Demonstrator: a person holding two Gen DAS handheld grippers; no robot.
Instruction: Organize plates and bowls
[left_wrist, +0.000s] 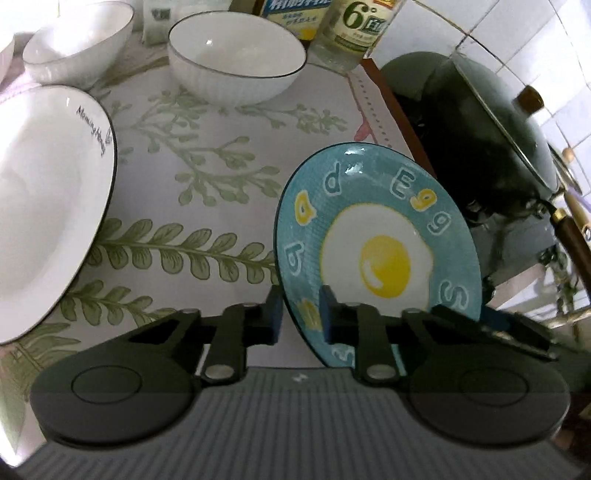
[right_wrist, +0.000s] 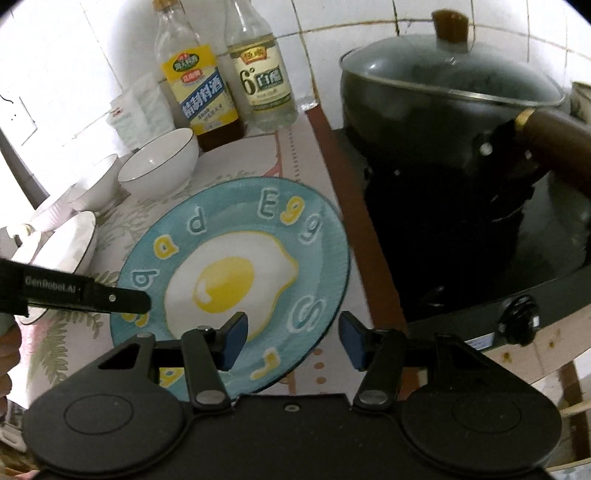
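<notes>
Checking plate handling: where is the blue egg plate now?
The blue egg plate sits clamped by its rim in the left gripper, beside the stove's wok.

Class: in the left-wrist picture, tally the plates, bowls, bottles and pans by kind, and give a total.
Plates: 2, white plate, blue plate
Bowls: 2, centre bowl, left bowl
Bottles: 2, yellow-label bottle, green-label bottle
Pans: 1, pan
Total: 7
White sliver at left edge: uncounted, cut off.
</notes>
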